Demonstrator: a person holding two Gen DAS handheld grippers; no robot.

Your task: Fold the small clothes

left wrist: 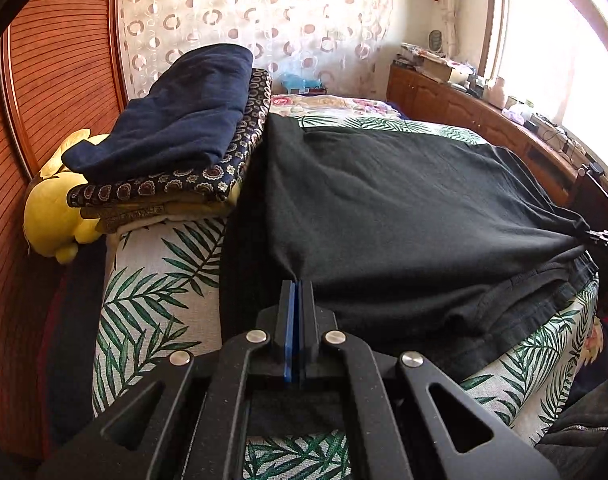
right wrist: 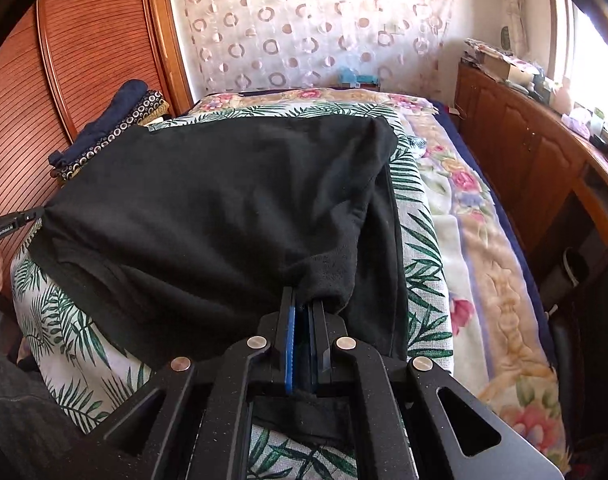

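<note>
Black fabric: the soft black cotton garment (left wrist: pixel 403 208) is spread on the bed's palm-leaf cover (left wrist: pixel 152 280), near edge lifted.
Left hand-held gripper (left wrist: pixel 296 282): clamped tight on one near corner.
Right hand-held gripper (right wrist: pixel 302 300): clamped on the other corner.
Tip: keep both corners level and taut, then lay the fold down evenly.
Watch: the folded navy pile (left wrist: pixel 176 120) beside it.

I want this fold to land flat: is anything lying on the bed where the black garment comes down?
Nothing visible does. The leaf-print cover under the black garment looks bare; the folded clothes pile sits off to its side.
</note>
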